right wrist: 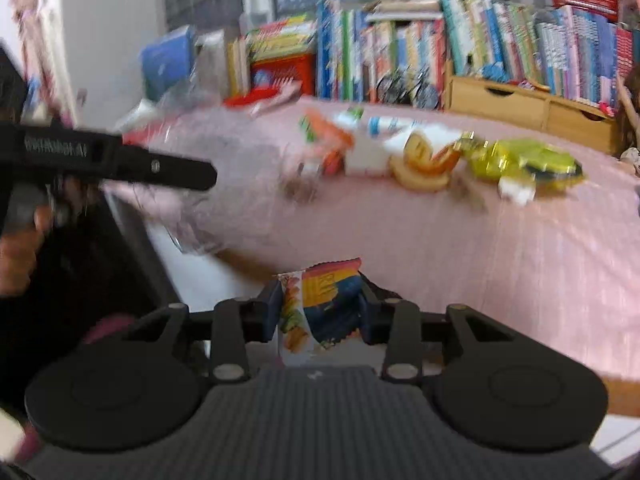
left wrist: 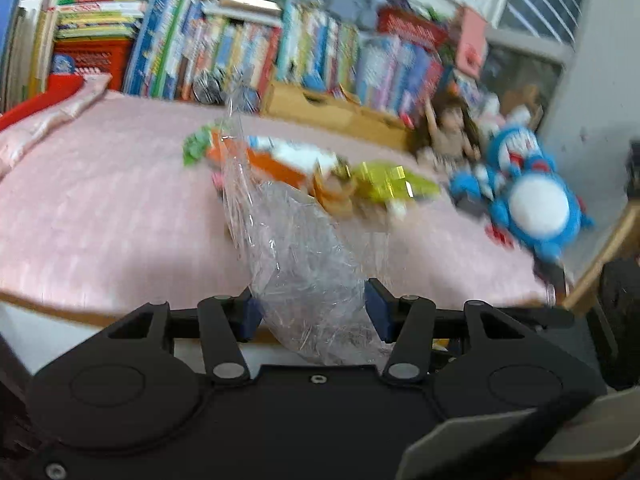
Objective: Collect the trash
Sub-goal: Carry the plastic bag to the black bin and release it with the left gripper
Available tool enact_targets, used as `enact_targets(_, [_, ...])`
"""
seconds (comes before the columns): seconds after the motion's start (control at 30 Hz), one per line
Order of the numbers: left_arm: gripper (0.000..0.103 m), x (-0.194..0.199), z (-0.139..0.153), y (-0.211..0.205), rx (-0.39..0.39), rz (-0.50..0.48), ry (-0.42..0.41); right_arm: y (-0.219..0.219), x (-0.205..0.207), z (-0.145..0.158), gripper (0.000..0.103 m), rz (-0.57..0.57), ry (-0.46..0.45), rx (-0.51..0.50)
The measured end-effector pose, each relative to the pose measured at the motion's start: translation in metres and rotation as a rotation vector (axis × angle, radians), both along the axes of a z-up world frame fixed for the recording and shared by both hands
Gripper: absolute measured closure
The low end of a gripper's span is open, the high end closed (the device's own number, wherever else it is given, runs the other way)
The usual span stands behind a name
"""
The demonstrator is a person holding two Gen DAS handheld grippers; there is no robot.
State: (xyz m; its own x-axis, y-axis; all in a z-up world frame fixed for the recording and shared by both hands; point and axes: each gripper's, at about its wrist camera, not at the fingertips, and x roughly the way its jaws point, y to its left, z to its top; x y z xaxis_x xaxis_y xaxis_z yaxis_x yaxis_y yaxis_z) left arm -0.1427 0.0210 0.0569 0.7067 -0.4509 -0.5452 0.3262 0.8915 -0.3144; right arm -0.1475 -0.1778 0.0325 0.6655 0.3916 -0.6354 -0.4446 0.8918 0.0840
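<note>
My left gripper [left wrist: 314, 312] is shut on a clear plastic bag [left wrist: 296, 248] that rises crumpled from between its blue pads above the near edge of the pink table [left wrist: 100, 208]. My right gripper [right wrist: 318, 312] is shut on a colourful snack wrapper [right wrist: 320, 304], orange and blue with a white side. Further back on the table lies a blurred row of trash: an orange-and-green wrapper [right wrist: 324, 132], white packets [right wrist: 368, 152], orange peel [right wrist: 424, 164] and a yellow foil wrapper [right wrist: 524, 160]. The left gripper's body [right wrist: 120, 160] and the bag [right wrist: 208, 184] show at the left of the right wrist view.
Books [left wrist: 224, 48] and a red crate [left wrist: 92, 56] line the back. A wooden drawer box [right wrist: 528, 104] stands behind the trash. A doll [left wrist: 452, 132] and a blue plush toy [left wrist: 532, 200] sit at the table's right end. A hand [right wrist: 16, 248] holds the left gripper.
</note>
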Motion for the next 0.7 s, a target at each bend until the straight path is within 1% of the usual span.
enact_targets(0.1, [0.052, -0.017, -0.021, -0.009, 0.056, -0.042, 0.056, 0.001, -0.01, -0.026, 0.059, 0.012, 0.086, -0.025])
enact_targets(0.17, [0.051, -0.022, -0.038, -0.016, 0.086, -0.051, 0.108, 0.002, -0.012, -0.043, 0.058, 0.013, 0.143, -0.033])
enact_targets(0.3, [0.052, -0.021, -0.082, -0.018, 0.104, -0.074, 0.271, 0.006, -0.016, -0.072, 0.057, 0.007, 0.227, -0.043])
enact_targets(0.33, [0.054, -0.018, -0.091, -0.019, 0.112, -0.079, 0.303, 0.007, -0.017, -0.078, 0.057, 0.005, 0.246, -0.041])
enact_targets(0.43, [0.054, -0.013, -0.119, -0.016, 0.128, -0.067, 0.38, 0.011, -0.022, -0.098, 0.057, 0.001, 0.296, -0.048])
enact_targets(0.53, [0.054, -0.01, -0.133, -0.014, 0.156, -0.052, 0.426, 0.013, -0.02, -0.113, 0.056, -0.004, 0.338, -0.053])
enact_targets(0.63, [0.054, -0.01, -0.146, -0.008, 0.174, -0.053, 0.463, 0.012, -0.02, -0.124, 0.052, 0.003, 0.369, -0.056])
enact_targets(0.7, [0.053, -0.008, -0.154, -0.007, 0.193, -0.061, 0.486, 0.012, -0.019, -0.131, 0.044, 0.006, 0.383, -0.066])
